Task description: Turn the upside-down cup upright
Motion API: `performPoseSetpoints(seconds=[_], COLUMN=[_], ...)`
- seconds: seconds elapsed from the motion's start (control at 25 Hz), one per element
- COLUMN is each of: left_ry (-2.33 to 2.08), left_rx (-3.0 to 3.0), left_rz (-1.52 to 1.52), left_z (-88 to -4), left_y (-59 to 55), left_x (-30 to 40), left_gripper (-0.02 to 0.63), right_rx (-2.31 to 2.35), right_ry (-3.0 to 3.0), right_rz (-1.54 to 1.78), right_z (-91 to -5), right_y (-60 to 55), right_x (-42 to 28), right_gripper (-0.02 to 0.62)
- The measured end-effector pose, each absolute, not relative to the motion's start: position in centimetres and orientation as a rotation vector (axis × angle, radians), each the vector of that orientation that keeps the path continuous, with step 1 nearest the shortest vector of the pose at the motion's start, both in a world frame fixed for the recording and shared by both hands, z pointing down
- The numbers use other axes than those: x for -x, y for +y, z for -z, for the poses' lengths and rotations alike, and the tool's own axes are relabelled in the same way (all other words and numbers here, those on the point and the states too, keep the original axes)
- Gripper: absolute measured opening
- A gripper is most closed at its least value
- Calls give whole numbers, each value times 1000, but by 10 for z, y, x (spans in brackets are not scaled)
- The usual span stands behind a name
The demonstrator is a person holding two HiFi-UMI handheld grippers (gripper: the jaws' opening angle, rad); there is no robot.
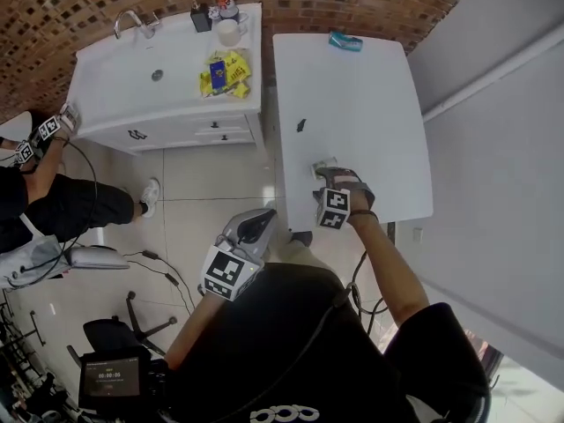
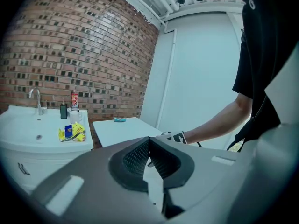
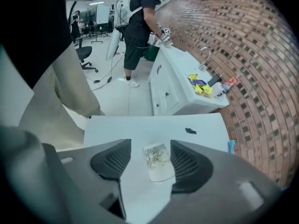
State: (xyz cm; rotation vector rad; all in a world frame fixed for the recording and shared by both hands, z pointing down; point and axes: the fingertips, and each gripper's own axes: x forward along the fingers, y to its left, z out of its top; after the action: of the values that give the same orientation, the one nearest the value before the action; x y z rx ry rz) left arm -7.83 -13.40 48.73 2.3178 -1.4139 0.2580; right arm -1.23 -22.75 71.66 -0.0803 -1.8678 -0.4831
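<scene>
Two claws are showing here, each one riding in a hand of the person in the black shirt [image 1: 300, 342]. The right claw [image 3: 150, 143] is pointing steeply down over the near, 6 o'clock end of the long white rectangular bench [image 1: 352, 95], and its jaws are standing wide, gripping nothing. Between them the small tapered white cup printed with a leafy green sprig [image 3: 159, 162] is resting on the bench top. The pad at 9 o'clock is standing clear of it and the pad at 3 o'clock is sitting just beside it. Which end of the cup is facing up I cannot tell. The left claw [image 2: 149, 141] is hanging off the bench, at about 7 o'clock from the right one in the head view, with its jaw tips meeting and nothing between them. A small dark scrap [image 1: 301, 125] is lying on the bench at 12 o'clock from the cup, well apart from it, and a flat teal packet [image 1: 345, 41] is lying at the far 12 o'clock end. At 11 o'clock in the head view a white washstand [image 1: 106, 95] with a chrome tap [image 1: 132, 20] is standing against the brick wall [image 1: 53, 25], carrying yellow packets [image 1: 226, 73] and a white mug [image 1: 229, 32]. At 9 o'clock a second person in dark clothes [image 1: 53, 205] is standing by it.
</scene>
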Motion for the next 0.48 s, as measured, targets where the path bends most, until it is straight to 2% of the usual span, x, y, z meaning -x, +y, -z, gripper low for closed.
performPoseSetpoints(seconds=[0.48], left_ry=[-1512], left_rx=[-2208], left_rz=[-237], left_z=[-490], left_y=[-144], left_x=[100], left_gripper=[14], right_rx=[373], right_ry=[-1616], right_rz=[610], right_z=[-782], right_y=[-242], right_x=[4], right_gripper=[283])
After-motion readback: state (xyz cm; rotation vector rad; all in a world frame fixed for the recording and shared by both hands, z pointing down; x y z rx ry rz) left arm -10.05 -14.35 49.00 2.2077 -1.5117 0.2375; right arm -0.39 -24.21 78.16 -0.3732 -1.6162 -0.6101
